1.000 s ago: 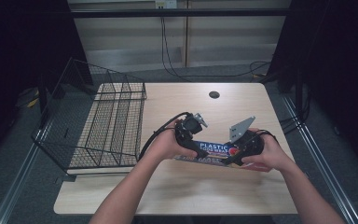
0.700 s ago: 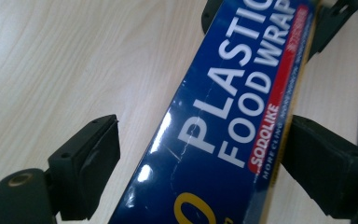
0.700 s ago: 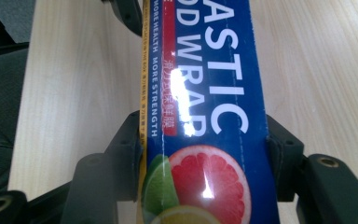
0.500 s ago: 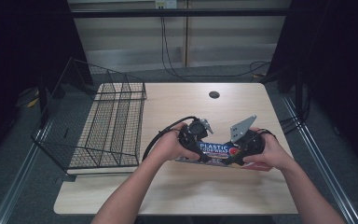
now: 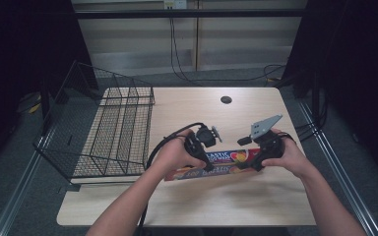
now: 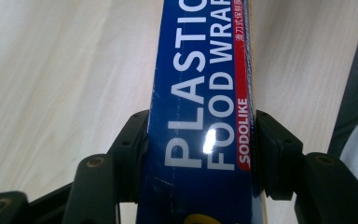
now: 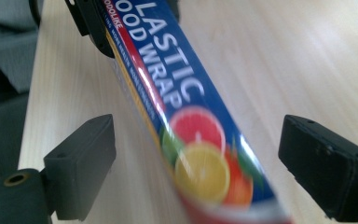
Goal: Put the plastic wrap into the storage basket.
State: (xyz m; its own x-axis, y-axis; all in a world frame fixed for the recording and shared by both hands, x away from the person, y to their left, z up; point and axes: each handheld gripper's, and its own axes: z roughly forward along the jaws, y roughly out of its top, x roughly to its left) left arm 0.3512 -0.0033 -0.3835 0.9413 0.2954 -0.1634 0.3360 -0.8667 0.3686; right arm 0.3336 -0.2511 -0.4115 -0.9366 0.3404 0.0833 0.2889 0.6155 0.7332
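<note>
The plastic food wrap box (image 5: 216, 164) lies lengthwise across the near middle of the surface (image 5: 192, 206), a long blue carton with citrus fruit printed toward its right end. I read this as a hand-over between my two tools: the box is long and would swing from one end, so I keep both ends attended while the grip passes from one side to the other.

The left gripper (image 6: 200, 140) has just been closing, and in the left gripper view its fingers (image 6: 130, 140) now press on both long sides of the carton near its left end, the lettering running away from the camera between them. That is a firm pinch across the narrow width (the sensible way to take a box like this).

The right gripper (image 7: 209, 154) has just been opening. In the right gripper view its fingers (image 7: 81, 163) stand spread well apart, with the fruit end of the box passing diagonally between them and touching neither pad as far as I can tell. So the right end is let go, and the box is carried by the left pinch, whether or not it also rests on the surface.

Farther left, the black wire basket (image 5: 98, 142) stands at the edge of the surface, near the left hand (image 5: 174, 155); my guess is that the box goes there.
</note>
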